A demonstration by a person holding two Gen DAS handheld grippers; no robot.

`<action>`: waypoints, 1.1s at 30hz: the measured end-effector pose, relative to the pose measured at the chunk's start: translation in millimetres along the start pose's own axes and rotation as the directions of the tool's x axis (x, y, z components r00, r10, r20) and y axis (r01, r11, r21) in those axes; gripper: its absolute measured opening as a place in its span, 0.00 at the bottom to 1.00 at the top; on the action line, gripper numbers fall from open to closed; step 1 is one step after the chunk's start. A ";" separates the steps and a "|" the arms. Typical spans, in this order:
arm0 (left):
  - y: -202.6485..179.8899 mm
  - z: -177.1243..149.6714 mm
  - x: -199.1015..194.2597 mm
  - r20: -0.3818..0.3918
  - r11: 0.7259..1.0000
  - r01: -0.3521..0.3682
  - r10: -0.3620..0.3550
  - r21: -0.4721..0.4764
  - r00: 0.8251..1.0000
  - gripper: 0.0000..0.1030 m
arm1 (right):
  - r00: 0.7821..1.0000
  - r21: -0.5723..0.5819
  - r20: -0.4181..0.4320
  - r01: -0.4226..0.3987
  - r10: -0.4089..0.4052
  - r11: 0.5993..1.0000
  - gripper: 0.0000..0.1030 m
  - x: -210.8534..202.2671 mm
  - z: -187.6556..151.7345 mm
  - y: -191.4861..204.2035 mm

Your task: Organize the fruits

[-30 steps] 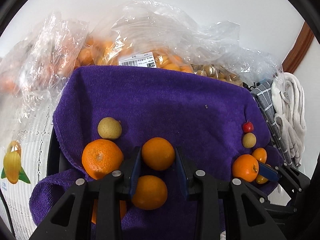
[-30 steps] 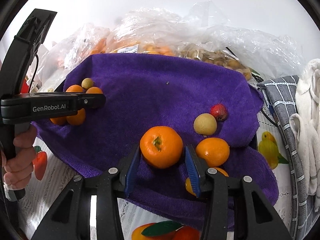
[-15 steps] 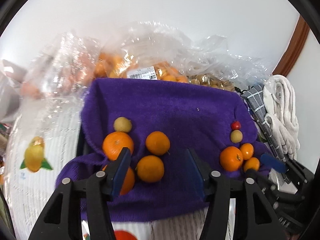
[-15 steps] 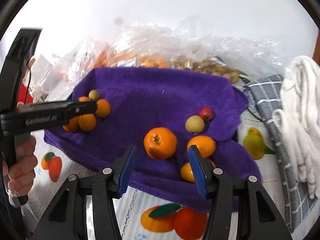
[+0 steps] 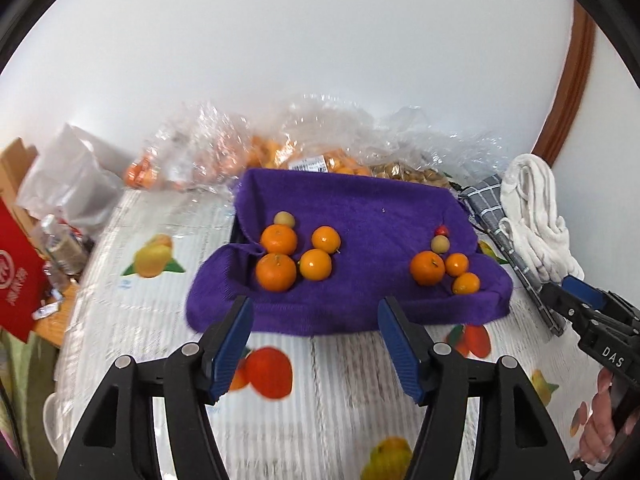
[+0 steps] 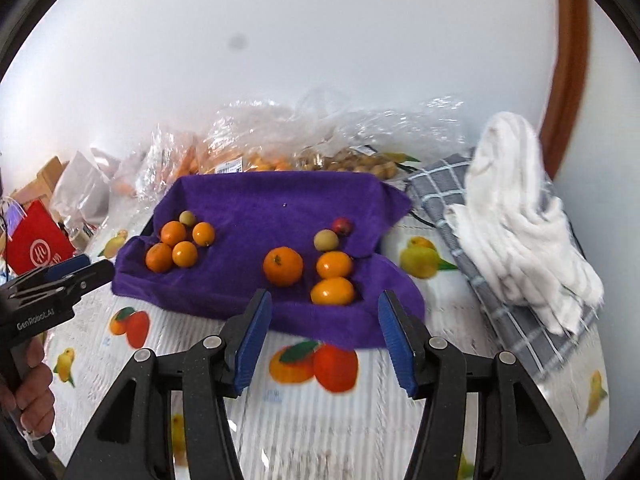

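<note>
- The left claw (image 5: 314, 342) hangs over the bench (image 5: 340, 408), its blue-padded jaws apart with nothing between them; they have just been opening.
- The right claw (image 6: 324, 334) hangs the same way, jaws apart and empty, also just opening; a hand (image 5: 600, 424) grips its black handle.
- Under both claws lies a white ribbed bench cover printed with fruit pictures (image 6: 316, 362).
- Just beyond the claw tips lies a rumpled purple terry towel (image 5: 360, 216), its near edge folded up.
- On the towel's left part, beyond the left claw, sits a cluster of four round orange citrus fruits (image 5: 298, 256) touching one another, with a small pale yellow-green round fruit (image 5: 285, 219) at the far side.
- On the right part, well apart from that cluster, sit three orange citrus fruits (image 6: 312, 272), a second pale round fruit (image 6: 326, 240) and a small red fruit (image 6: 342, 225) beside it; these lie ahead of the right claw.
- Right of the towel lie a grey checked cloth (image 6: 448, 184) and a heap of white towelling (image 6: 516, 216) on it.
- Behind the towel, against the white wall, are crumpled clear plastic bags of orange and brownish fruit (image 5: 320, 148).
- Far left stands a red carton (image 5: 16, 276).
</note>
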State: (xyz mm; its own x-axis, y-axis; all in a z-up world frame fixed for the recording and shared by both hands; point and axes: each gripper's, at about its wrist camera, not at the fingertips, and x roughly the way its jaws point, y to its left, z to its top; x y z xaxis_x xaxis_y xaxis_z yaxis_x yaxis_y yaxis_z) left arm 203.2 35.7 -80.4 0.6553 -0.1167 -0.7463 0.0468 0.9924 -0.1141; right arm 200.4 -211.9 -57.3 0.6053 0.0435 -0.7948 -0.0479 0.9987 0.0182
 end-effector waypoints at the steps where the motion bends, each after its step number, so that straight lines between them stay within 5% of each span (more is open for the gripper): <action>1: -3.3 -2.4 -9.1 0.014 1.000 -0.006 0.006 0.002 1.000 0.64 | 1.000 0.006 0.004 0.001 -0.001 1.000 0.59 -8.8 -3.4 -2.4; 5: -14.2 -15.2 -42.7 0.056 1.000 -0.023 0.022 0.014 0.998 0.78 | 1.000 0.000 0.013 0.010 -0.010 1.000 0.61 -39.8 -14.1 -7.6; 9: -24.3 -31.0 -73.1 0.097 1.000 -0.020 0.018 0.013 0.995 0.92 | 0.998 -0.029 0.056 0.032 -0.030 0.999 0.82 -73.3 -29.5 -8.4; 15: -41.2 -53.7 -108.0 0.146 0.999 -0.023 0.017 0.035 0.989 0.96 | 0.990 -0.032 0.125 0.064 -0.060 0.997 0.96 -112.6 -54.0 -10.1; 33: -58.3 -85.0 -156.8 0.211 0.997 -0.049 0.036 0.056 0.977 1.00 | 0.983 0.007 0.154 0.098 -0.098 0.995 0.99 -159.1 -88.3 -20.2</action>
State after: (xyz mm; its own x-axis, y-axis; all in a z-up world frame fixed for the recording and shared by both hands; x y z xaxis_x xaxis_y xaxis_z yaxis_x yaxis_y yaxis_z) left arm 33.7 -7.2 -12.4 0.8009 -0.0695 -0.5947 0.0566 0.9976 -0.0404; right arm 34.9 -241.4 15.2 0.7225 -0.0508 -0.6895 0.0175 0.9983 -0.0553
